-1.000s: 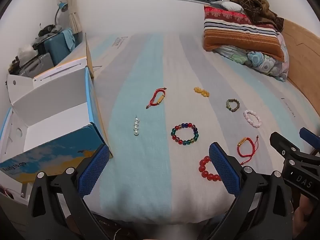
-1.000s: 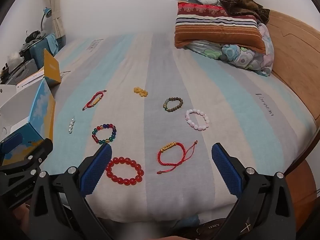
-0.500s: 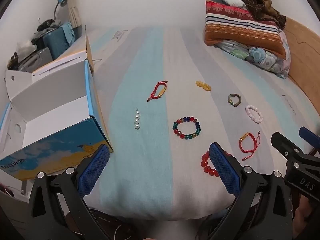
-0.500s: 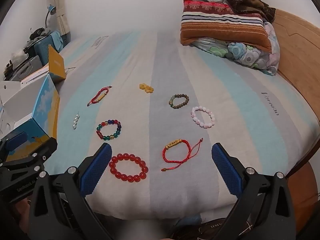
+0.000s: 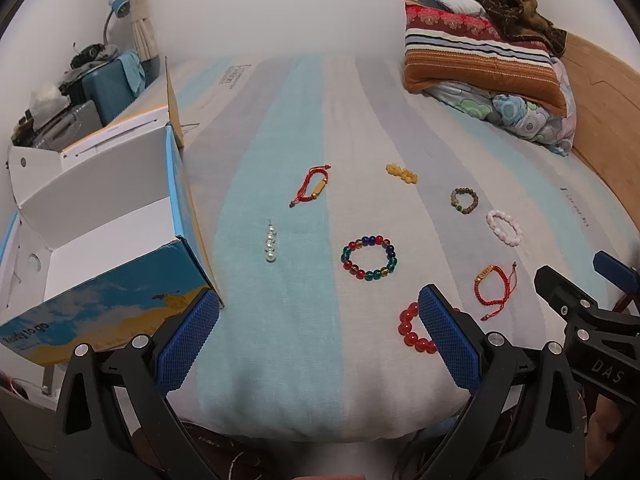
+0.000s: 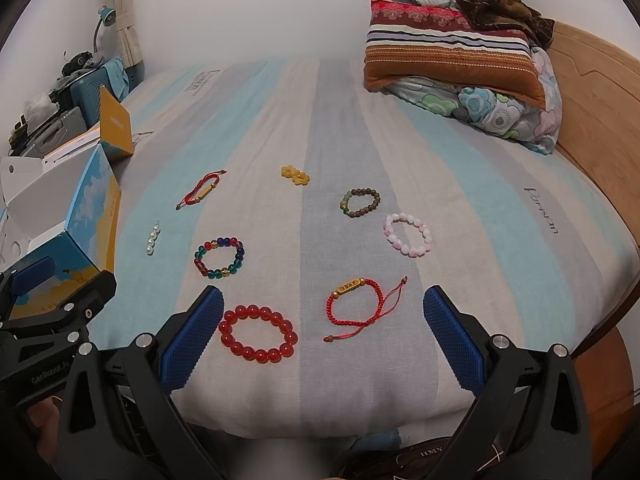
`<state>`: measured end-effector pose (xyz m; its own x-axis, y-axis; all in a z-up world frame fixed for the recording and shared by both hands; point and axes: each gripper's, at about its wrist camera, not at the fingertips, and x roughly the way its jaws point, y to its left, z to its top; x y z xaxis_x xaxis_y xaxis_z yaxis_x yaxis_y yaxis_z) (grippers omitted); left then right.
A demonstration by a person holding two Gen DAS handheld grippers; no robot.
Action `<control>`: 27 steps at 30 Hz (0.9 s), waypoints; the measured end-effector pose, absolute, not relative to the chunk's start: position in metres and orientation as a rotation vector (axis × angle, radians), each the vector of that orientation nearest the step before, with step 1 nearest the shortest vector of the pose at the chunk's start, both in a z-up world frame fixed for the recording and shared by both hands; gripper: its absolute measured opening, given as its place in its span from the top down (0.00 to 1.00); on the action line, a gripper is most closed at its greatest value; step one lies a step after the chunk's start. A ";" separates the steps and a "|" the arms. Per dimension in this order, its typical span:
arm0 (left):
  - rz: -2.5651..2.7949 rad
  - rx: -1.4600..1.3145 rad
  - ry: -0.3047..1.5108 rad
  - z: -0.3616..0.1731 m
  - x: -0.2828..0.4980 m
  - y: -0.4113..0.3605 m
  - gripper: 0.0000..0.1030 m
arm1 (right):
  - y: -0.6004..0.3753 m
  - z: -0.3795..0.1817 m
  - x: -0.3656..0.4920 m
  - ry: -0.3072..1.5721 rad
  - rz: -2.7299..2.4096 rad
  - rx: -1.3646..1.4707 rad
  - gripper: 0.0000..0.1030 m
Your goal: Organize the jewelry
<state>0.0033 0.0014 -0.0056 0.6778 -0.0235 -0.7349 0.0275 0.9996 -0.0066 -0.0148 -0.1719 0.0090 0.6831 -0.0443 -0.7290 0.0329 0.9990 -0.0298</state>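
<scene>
Several bracelets lie on the striped bed sheet. Nearest my right gripper are a red bead bracelet and a red cord bracelet. Further off lie a multicolour bead bracelet, a pink one, a brown one, a yellow bead piece, a pearl strand and a second red cord bracelet. An open blue box stands at the left. My left gripper is open and empty above the bed's near edge. My right gripper is open and empty too.
Stacked pillows and a blanket lie at the far right. A wooden bed frame runs along the right side. Suitcases and clutter stand beyond the box at the left.
Both grippers have pulled back and up slightly, so the bracelets sit a little further away in both views. Nothing was taken hold of.
</scene>
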 end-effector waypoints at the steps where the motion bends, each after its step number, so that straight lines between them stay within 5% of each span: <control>1: -0.028 0.006 0.826 -0.006 0.004 0.001 0.05 | -0.172 0.009 -0.015 0.819 -0.042 -0.016 0.07; 27: -0.016 -0.006 0.818 -0.003 -0.001 0.005 0.05 | -0.171 0.010 -0.016 0.816 -0.031 -0.010 0.07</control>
<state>-0.0010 0.0054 -0.0029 0.6836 -0.0169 -0.7297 0.0120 0.9999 -0.0119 -0.0160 -0.1711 0.0100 0.6846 -0.0318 -0.7283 0.0239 0.9995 -0.0212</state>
